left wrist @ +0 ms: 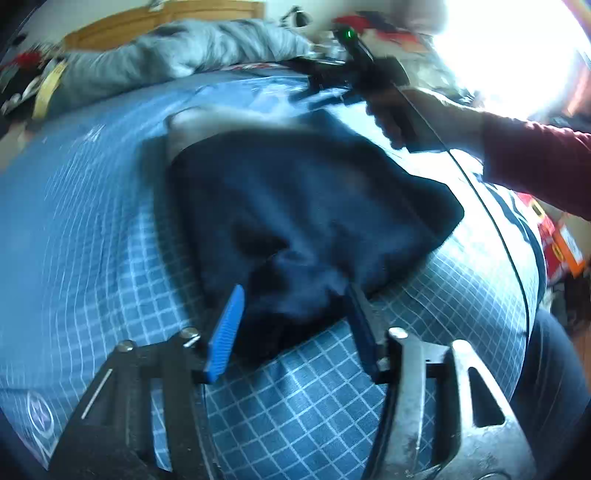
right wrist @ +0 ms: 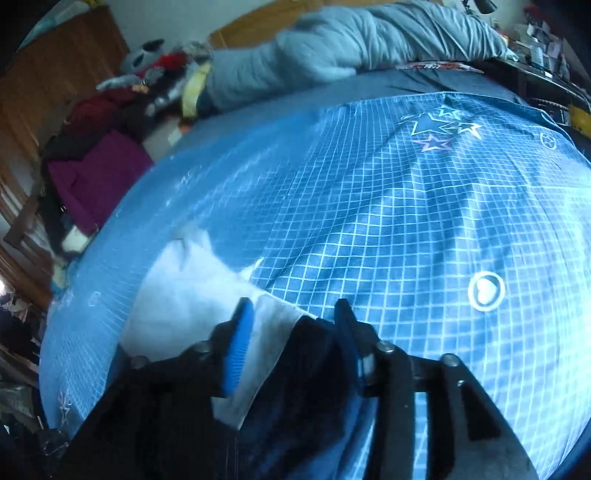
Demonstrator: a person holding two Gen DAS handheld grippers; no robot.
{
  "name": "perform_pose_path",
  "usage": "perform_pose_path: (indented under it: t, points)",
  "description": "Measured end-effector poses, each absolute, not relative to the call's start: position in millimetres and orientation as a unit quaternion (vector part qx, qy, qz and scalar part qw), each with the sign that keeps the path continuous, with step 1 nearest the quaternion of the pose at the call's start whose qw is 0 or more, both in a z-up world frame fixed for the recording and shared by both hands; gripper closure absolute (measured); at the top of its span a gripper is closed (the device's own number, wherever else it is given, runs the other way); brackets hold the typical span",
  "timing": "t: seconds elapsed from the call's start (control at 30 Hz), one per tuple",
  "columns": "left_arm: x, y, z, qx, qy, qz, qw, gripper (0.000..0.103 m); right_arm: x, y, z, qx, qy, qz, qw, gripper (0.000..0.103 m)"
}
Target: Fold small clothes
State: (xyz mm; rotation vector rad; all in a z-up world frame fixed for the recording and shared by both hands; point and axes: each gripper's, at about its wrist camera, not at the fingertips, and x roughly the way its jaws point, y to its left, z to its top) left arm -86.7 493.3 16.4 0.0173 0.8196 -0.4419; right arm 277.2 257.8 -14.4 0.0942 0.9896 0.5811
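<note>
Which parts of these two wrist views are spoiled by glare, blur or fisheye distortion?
Left wrist view: window glare blows out the upper right; the dark garment and the person's hand are motion-smeared. Right wrist view: no blown-out glare, but the white cloth and the grey duvet are soft. Both views: the fisheye bulges the checked bedsheet grid, with dark corners.

From my right wrist camera I see the right gripper [right wrist: 291,314] at the bottom centre, jaws apart, with blue ribbed pads [right wrist: 238,350]. A dark garment [right wrist: 306,376] lies bunched between them at the lower edge, and I cannot tell whether the pads touch it. A white cloth [right wrist: 184,295] spreads to the lower left. Both rest on the blue checked bedsheet [right wrist: 406,221], printed with stars [right wrist: 436,127] at upper right. A grey duvet [right wrist: 369,33] is heaped along the top, and a purple garment [right wrist: 92,177] sits at left.
</note>
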Motion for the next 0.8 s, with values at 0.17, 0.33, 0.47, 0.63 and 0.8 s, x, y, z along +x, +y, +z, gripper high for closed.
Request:
perform_pose_path:
  t: [0.17,0.33,0.47,0.63,0.8]
  points:
    - [-99,508,20,-0.029,0.417,-0.169,0.893,0.039,274,260,-29,0.013,0.516,0.24,0.822,0.045]
    - [-127,517,20,-0.025,0.428,-0.12,0.896,0.031,174,211,60,0.033,0.403,0.232,0.885,0.018]
    - [-134,515,6,-0.043,0.455,-0.079,0.886,0.03,67,180,70,-0.008,0.384,0.197,0.902,0.01]
    - [-143,497,-11,-0.035,0.467,-0.051,0.882,0.014,-38,145,31,0.005,0.441,0.143,0.886,0.01]
    - [-133,489,-18,-0.021,0.475,-0.032,0.879,0.0,-85,123,-11,0.031,0.488,0.098,0.867,0.01]
